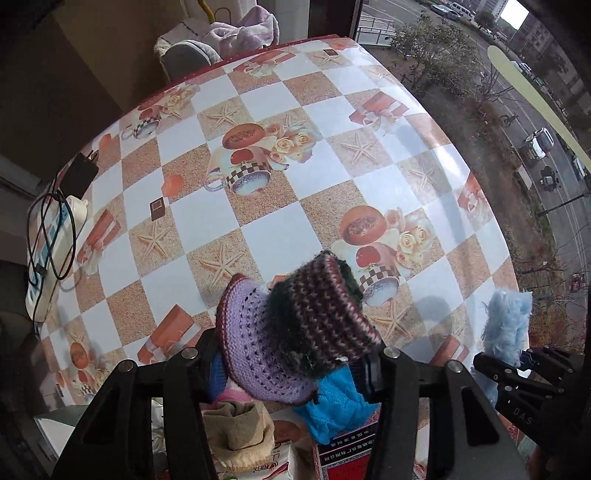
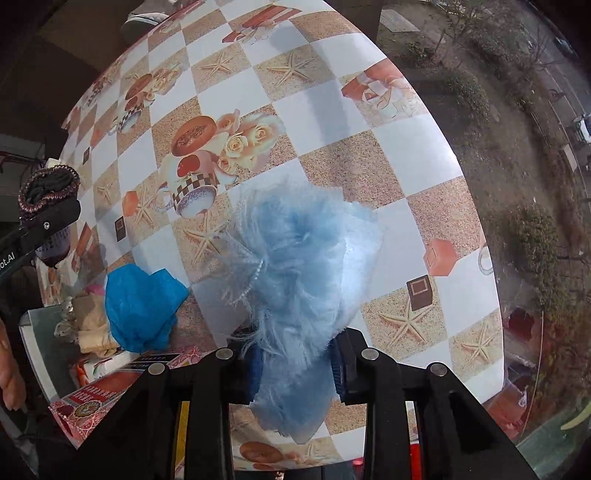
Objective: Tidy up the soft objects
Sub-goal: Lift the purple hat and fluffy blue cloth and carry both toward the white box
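My left gripper (image 1: pixel 291 363) is shut on a knitted piece (image 1: pixel 295 328), lilac on one side and maroon-striped on the other, held above the checkered tablecloth (image 1: pixel 258 229). My right gripper (image 2: pixel 295 373) is shut on a fluffy light-blue piece (image 2: pixel 299 266), also lifted off the table. In the left wrist view the fluffy blue piece (image 1: pixel 508 325) hangs at the right edge. In the right wrist view the knitted piece (image 2: pixel 48 195) shows at the far left. A bright blue knit item (image 2: pixel 142 310) lies on the table's near edge, beside a beige cloth (image 1: pixel 240 435).
A power strip with black cables (image 1: pixel 51 243) lies at the table's left edge. A red printed box (image 2: pixel 99 398) and a packet (image 1: pixel 266 469) sit at the near edge. A lilac towel (image 1: pixel 243 29) lies on a chair beyond the table. A window bounds the right side.
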